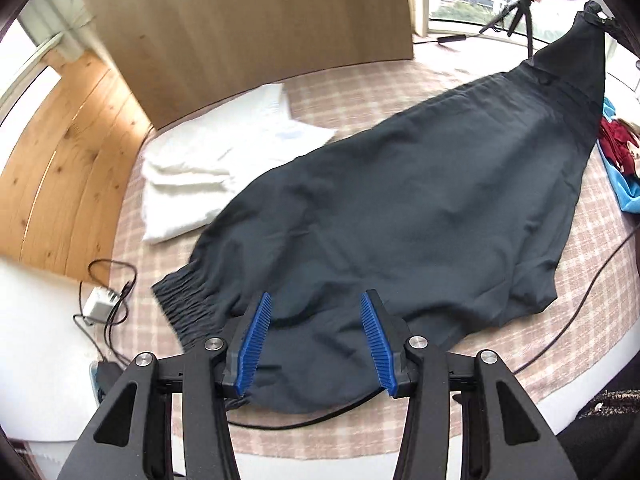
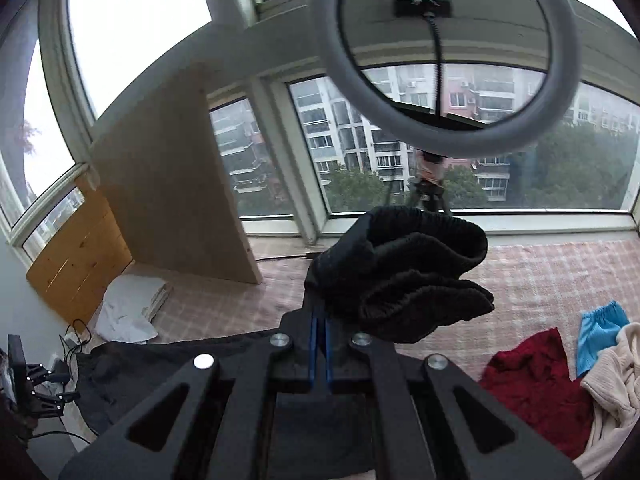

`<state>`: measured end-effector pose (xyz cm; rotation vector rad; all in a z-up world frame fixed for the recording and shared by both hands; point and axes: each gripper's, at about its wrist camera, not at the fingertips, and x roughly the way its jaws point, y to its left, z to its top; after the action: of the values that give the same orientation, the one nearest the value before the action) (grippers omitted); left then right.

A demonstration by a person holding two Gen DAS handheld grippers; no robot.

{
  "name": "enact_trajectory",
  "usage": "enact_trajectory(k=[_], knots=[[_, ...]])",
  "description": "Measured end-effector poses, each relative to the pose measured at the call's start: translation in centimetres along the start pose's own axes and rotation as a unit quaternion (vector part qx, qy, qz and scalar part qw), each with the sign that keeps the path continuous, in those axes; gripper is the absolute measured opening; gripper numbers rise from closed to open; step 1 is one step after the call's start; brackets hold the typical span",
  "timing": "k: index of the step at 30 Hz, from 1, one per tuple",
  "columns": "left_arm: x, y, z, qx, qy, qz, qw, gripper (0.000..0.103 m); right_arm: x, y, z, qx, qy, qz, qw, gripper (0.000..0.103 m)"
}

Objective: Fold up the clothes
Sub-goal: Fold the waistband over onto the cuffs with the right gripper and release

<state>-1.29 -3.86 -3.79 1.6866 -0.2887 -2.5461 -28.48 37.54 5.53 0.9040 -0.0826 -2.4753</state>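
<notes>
The left gripper (image 1: 316, 340) sits at 6 o'clock in its own view with its two fingers wide apart. The blue pads (image 1: 256, 344) have little ridges like a comb. Nothing is pinched between them. They sit just over the near edge of the dark garment (image 1: 400, 208), one pad on each side of a soft bump of cloth; whether they touch the cloth is hard to tell.

The dark garment is thin, smooth and a bit wrinkly, dark blue-grey. It lies spread across the pink checked blanket (image 1: 352, 96) from 7 o'clock up to 1 o'clock. At 8 o'clock it has a bunched, stretchy band (image 1: 184, 304) with many tiny folds. Its far end rises off the blanket to a point at 1 o'clock, where the right gripper (image 1: 598, 14) holds it up.

In the right wrist view, the right gripper (image 2: 320, 332) has its fingers pressed together on the garment. The blue pads (image 2: 314, 340) are almost touching, with cloth squeezed between. The crinkly stretchy band (image 2: 416, 264) flops over the fingertips in a thick dark lump, and the rest of the cloth hangs down below.

A folded white fluffy towel (image 1: 200, 164) lies at 9 o'clock, touching the garment's edge. A soft heap of red (image 2: 536, 384), blue (image 2: 600, 332) and cream clothes (image 2: 616, 380) lies at 4 o'clock in the right view. A round grey ring light (image 2: 444, 56) hangs at 12 o'clock before the window. A white plug box with black wires (image 1: 100, 304) sits at 8 o'clock.
</notes>
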Motion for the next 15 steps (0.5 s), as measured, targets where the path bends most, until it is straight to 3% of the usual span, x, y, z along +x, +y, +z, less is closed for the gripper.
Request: enact_trajectory(k=[4,5,8,11,15], knots=[[3.1,2.7,-2.6,-0.041,-0.002,0.008,0.9991,0.045,3.2,15.0,-2.6,-0.097,0.039,0.112,0.988,0.003],[3.7,3.2,-3.3,-0.052,0.000,0.007,0.9986,0.045,4.4,18.8,-4.3,-0.124,0.061,0.139,0.981,0.003],[4.5,4.5,-5.5,-0.067,0.009,0.007,0.9977,0.045,8.0,28.1,-12.2,-0.224,0.127,0.170,0.951,0.003],[5.5,5.2,-6.3,-0.071,0.012,0.003,0.9974,0.045,11.7,32.9,-18.2,-0.273,0.184,0.168,0.929,0.003],[5.4,5.2,-6.4,-0.059,0.006,-0.010,0.9982,0.045,12.8,35.2,-22.5,-0.327,0.204,0.148,0.911,0.005]])
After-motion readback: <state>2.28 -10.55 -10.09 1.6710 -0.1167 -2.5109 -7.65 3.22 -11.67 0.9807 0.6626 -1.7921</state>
